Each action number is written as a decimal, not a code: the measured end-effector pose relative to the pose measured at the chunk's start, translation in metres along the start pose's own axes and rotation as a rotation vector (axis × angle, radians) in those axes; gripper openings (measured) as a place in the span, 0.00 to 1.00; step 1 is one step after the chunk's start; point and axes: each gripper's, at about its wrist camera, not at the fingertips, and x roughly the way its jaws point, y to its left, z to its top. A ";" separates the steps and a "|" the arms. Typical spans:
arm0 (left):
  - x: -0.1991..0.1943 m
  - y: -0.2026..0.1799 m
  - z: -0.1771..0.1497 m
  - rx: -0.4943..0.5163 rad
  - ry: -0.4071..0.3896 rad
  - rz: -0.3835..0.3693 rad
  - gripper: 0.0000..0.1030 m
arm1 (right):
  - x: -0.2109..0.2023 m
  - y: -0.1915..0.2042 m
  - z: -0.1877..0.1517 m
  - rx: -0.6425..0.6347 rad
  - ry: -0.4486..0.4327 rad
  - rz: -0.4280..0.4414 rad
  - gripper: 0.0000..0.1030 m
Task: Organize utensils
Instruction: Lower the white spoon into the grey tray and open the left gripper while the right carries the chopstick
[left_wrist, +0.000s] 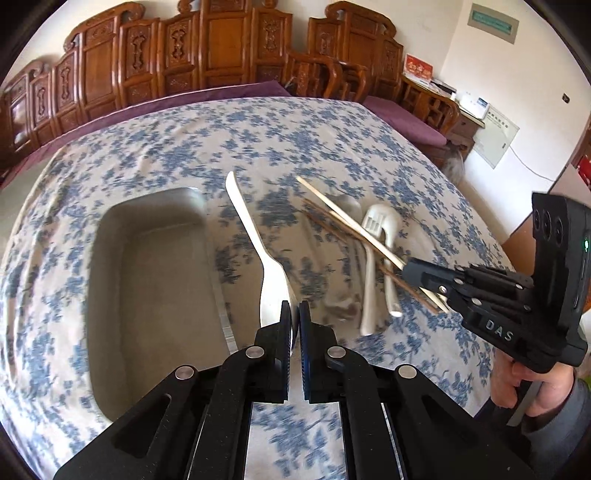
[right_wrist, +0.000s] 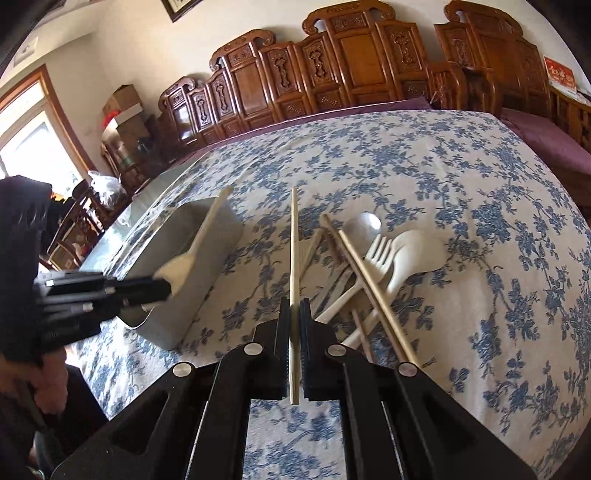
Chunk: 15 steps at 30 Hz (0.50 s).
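- The left gripper (left_wrist: 294, 314), at the lower centre of its view, is clenched on the bowl of a cream spoon (left_wrist: 255, 236).
- The right gripper (right_wrist: 294, 314) grasps one pale chopstick (right_wrist: 294, 258).
- The metal tray (left_wrist: 147, 277) lies at the left on the flowered tablecloth (left_wrist: 295, 140).
- The other utensils (right_wrist: 388, 266) are piled at centre right.

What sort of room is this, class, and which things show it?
Probably a home dining or sitting room: carved brown wooden chairs along the wall, a blue-flowered white tablecloth, and cream plastic cutlery on it.

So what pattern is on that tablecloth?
Blue flower sprigs on a white tablecloth, clearest in the right wrist view.
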 end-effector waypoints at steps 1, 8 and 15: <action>-0.003 0.005 0.000 -0.004 -0.002 0.004 0.03 | 0.000 0.003 -0.001 -0.005 0.000 -0.001 0.06; -0.018 0.037 -0.007 -0.039 -0.008 0.008 0.03 | -0.002 0.023 -0.005 -0.038 -0.005 0.012 0.06; -0.003 0.068 -0.017 -0.086 0.038 0.025 0.03 | -0.002 0.033 -0.006 -0.051 -0.001 -0.001 0.06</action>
